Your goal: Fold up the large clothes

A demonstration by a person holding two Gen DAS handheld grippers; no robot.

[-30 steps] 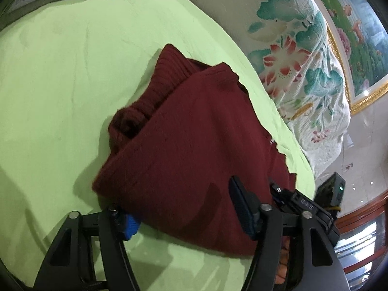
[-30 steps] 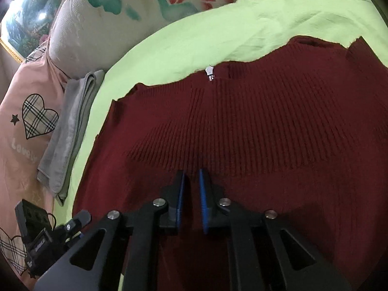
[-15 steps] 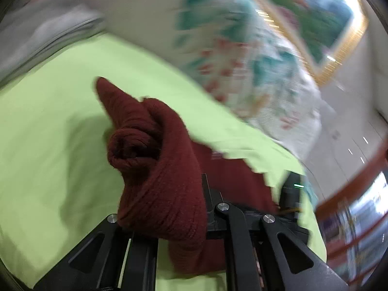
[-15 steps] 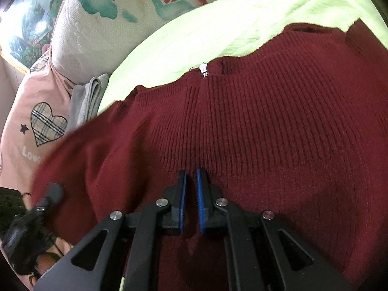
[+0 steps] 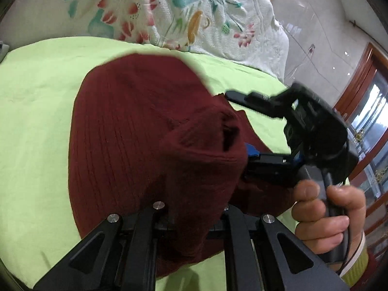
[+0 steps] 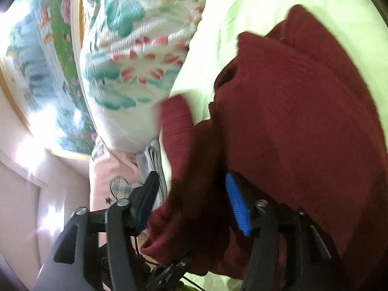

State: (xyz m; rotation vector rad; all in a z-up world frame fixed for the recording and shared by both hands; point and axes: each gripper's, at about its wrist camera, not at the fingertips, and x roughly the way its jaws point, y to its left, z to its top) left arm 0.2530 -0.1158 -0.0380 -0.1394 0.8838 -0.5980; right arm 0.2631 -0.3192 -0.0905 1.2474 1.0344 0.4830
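A dark maroon rib-knit sweater [image 5: 135, 131] lies bunched on the light green bed sheet [image 5: 36, 111], towards the sheet's edge by the floral quilt [image 5: 194, 14]. One thick fold is lifted over the body, its cuff-like open end [image 5: 228, 133] facing sideways; a sleeve portion [image 6: 179, 126] hangs raised, blurred.

The left wrist camera sat low and close behind its own fingers, looking across the green bed sheet [image 5: 36, 126] toward the head edge, where the floral pillow [image 5: 169, 12] rose. The maroon sweater [image 5: 126, 131] filled most of its field at very short range. The right wrist camera was rolled sideways, equally close, facing the same pillow [image 6: 126, 60] and the framed painting [image 6: 36, 72] beyond. Both views shared the sweater [image 6: 303, 121], sheet and pillow; the left one also caught the right gripper [image 5: 249, 151] from the side.
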